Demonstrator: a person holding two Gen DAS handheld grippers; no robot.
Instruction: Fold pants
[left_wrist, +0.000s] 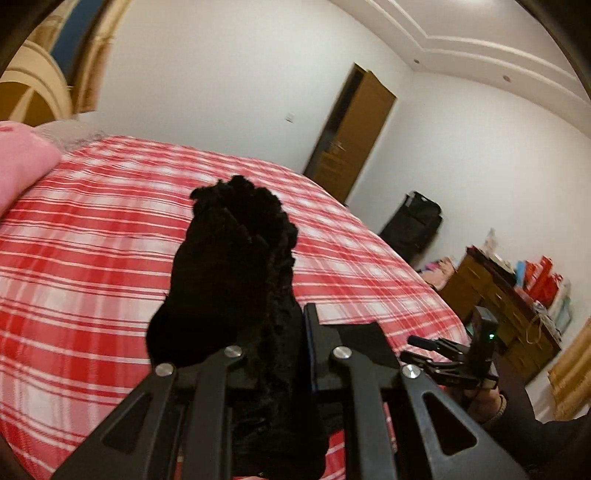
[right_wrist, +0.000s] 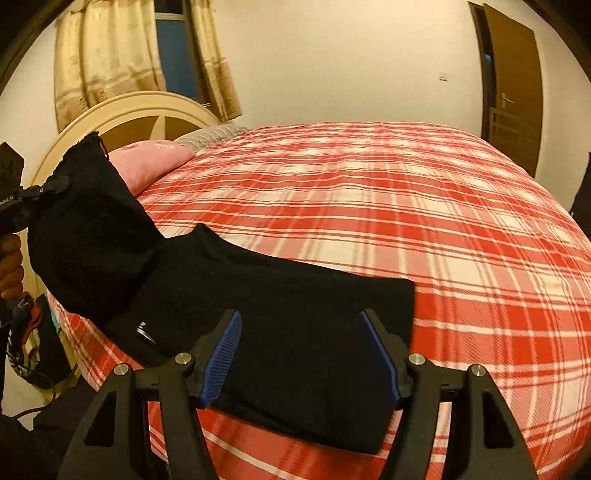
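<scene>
Our left gripper (left_wrist: 295, 354) has its jaws closed tight on a bunched fold of the black pants (left_wrist: 236, 280), and the fuzzy cloth stands up in a dark wad straight ahead of the fingers, lifted off the bed. From the right wrist view we see that same left gripper (right_wrist: 44, 190) at the far left, pinching the raised end of the pants (right_wrist: 229, 295) near the frayed hem, with a hand (right_wrist: 11, 266) wrapped around its handle below. Our right gripper (right_wrist: 301, 354) stands with its jaws spread wide and nothing between the blue ribbed pads (right_wrist: 221, 358); it hovers just above the flat, folded part of the pants, and we cannot tell whether the fingertips touch the cloth. That lower part lies on the near edge of the bed (right_wrist: 406, 206), over the red and white checked cover, while the other end rises up and to the left into the left gripper's hold. Farther back, a pink pillow (right_wrist: 155, 162) rests against the cream headboard (right_wrist: 129, 110), with gold curtains (right_wrist: 107, 55) behind it. A brown door (right_wrist: 513, 81) stands at the far right, and in the left wrist view a wooden dresser (left_wrist: 495, 295) with red boxes sits beyond the foot of the bed.
</scene>
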